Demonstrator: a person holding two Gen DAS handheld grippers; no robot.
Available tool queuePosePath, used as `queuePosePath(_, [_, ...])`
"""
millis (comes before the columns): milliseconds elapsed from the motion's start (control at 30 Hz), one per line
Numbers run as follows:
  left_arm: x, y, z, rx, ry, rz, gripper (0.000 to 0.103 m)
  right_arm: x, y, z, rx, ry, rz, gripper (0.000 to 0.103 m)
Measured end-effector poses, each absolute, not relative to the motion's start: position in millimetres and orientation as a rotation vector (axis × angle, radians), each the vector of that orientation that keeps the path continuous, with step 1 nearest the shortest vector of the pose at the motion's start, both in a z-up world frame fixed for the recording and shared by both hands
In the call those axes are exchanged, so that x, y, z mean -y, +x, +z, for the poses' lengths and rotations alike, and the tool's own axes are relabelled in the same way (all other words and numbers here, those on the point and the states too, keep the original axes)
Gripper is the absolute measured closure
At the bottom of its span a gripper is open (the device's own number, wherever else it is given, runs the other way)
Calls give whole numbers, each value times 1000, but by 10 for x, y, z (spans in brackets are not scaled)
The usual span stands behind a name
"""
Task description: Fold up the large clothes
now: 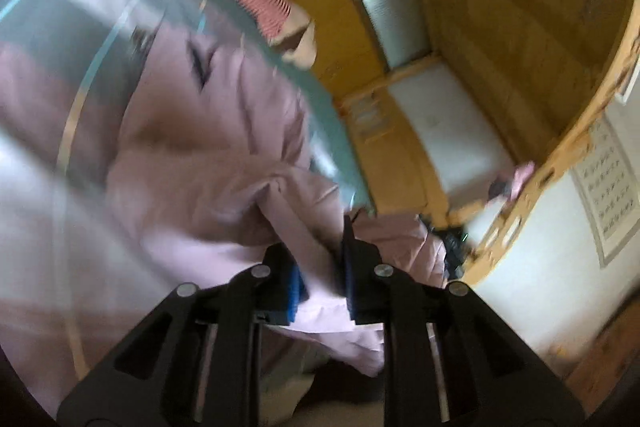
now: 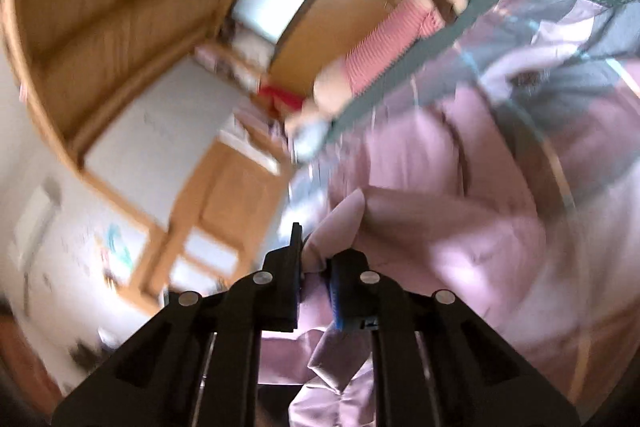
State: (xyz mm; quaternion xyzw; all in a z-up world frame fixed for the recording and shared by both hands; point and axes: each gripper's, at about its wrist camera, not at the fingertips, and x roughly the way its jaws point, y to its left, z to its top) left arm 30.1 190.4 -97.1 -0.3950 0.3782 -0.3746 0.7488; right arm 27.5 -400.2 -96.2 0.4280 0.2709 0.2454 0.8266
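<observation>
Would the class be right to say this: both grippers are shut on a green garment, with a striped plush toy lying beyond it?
Not quite: the garment is pink, not green, as both wrist views show. The rest holds: the left gripper and right gripper are shut on it, and the striped plush toy lies beyond.

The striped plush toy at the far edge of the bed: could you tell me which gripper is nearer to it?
Hard to call. The left gripper and right gripper both clamp the pink garment, well short of the striped plush toy.
</observation>
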Motion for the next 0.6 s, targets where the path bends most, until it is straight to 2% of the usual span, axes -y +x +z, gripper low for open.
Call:
queuePosePath(167, [-1970,1402,-871,-797,-985,-658,85,4342,1299,-1174,-548,1035,316,91])
queuePosePath(267, [-1976,1889,-1069,-828,-1096,-569,74,4394,1821,-1560,-624,1130,207,89])
queuePosePath(300, [-1984,1923,-1164,-819,-1134,-534,61,4382,2007,-1763,-672,1148,158,87])
queuePosePath(333, [-1981,1901,-1212,-812,-1143,-499,32,4372,2111,-1889,-703,1155,125,83])
queuePosePath(400, [-2046,1708,-1276,-787,-1102,-390,9,4401,2264,-2161,-741,1190,104,77])
queuePosePath(500, [-1924,1306,-1365,-753,-941,-306,9,4499,2257,-2321,-740,1222,125,61])
queuePosePath(600, [-1618,968,-1542,-724,-779,-232,8,4561,2209,-2350,-732,1248,145,37])
